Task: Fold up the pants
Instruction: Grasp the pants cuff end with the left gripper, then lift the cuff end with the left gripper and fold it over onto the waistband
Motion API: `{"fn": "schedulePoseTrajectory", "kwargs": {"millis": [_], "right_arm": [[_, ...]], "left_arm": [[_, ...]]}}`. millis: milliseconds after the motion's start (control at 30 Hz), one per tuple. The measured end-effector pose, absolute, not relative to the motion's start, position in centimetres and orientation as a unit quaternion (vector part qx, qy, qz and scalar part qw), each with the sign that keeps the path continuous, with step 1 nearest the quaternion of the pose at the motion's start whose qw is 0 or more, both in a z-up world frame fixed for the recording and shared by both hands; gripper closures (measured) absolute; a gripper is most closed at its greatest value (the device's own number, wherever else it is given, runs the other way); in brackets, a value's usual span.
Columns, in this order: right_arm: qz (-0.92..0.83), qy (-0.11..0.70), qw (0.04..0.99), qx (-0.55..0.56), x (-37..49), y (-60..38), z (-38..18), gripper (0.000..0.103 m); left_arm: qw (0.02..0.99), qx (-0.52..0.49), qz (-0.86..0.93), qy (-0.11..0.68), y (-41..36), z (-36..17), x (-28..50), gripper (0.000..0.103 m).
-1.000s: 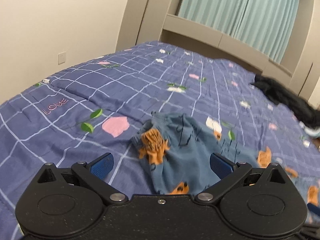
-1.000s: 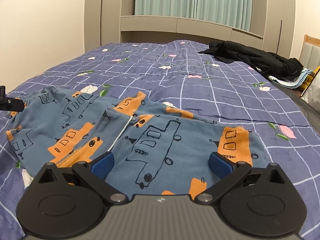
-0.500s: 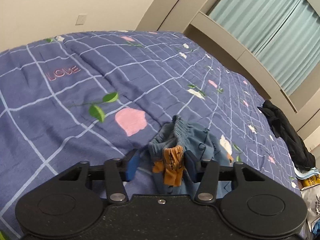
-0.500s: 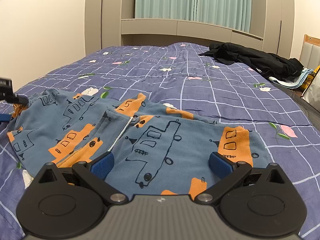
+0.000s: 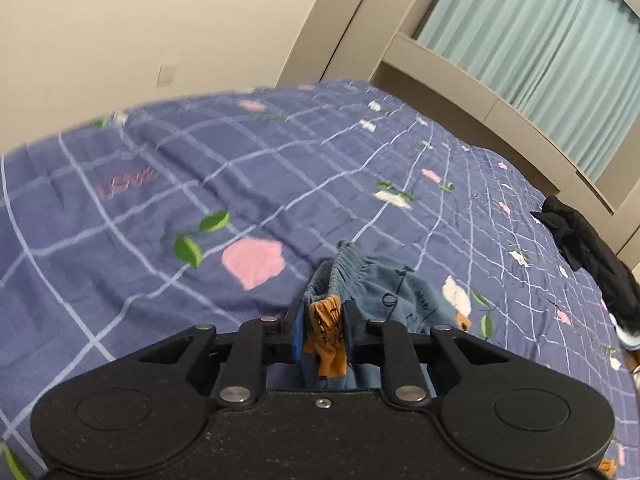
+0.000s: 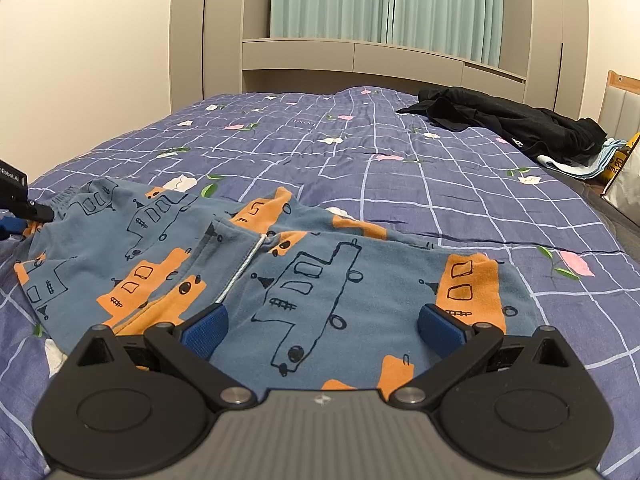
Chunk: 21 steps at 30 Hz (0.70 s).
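Note:
The blue pants (image 6: 312, 280) with orange patches and black line drawings lie spread on the purple checked bedspread (image 6: 400, 184). My left gripper (image 5: 322, 330) is shut on the gathered waistband end of the pants (image 5: 360, 280); it also shows at the far left of the right wrist view (image 6: 24, 208). My right gripper (image 6: 322, 326) is open and empty, its blue pads (image 6: 208, 326) just above the near part of the pants.
A black garment (image 6: 508, 122) lies at the bed's far right, with a light blue cloth (image 6: 584, 162) and a yellow packet (image 6: 618, 164) beside it. Beige wall, cabinets and teal curtains (image 6: 380, 4) stand beyond the bed.
My left gripper has gone from open over the crumpled waistband to shut on it and lifted slightly. The pants' left end is pulled out flatter. My right gripper has stayed open and still.

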State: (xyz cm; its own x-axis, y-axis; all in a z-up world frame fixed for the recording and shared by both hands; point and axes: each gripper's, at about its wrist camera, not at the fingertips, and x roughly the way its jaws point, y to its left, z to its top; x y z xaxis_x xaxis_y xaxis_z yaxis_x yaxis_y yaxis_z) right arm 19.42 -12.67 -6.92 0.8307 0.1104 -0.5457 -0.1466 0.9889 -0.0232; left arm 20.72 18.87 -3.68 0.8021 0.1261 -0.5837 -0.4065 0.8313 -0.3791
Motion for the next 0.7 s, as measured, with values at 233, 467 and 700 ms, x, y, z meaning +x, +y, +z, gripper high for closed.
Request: {"fn": "schedulePoseTrajectory", "kwargs": {"millis": [233,467,700], "right_arm": [[0.068,0.283,0.956,-0.031,19.4,-12.7,-6.9,0.0],[0.074,0.277,0.958,-0.014,19.3,-13.1,-6.6,0.0],[0.057,0.227,0.972,-0.025,17.3,-14.7,-4.8,0.0]], "left_arm": [[0.951,-0.173,0.113,0.229,15.5,0.0,19.7,0.084],[0.974,-0.117,0.053,0.185,10.4,3.7,18.2,0.084],[0.987,-0.057,-0.015,0.148,4.8,6.6,15.9,0.084]]}}
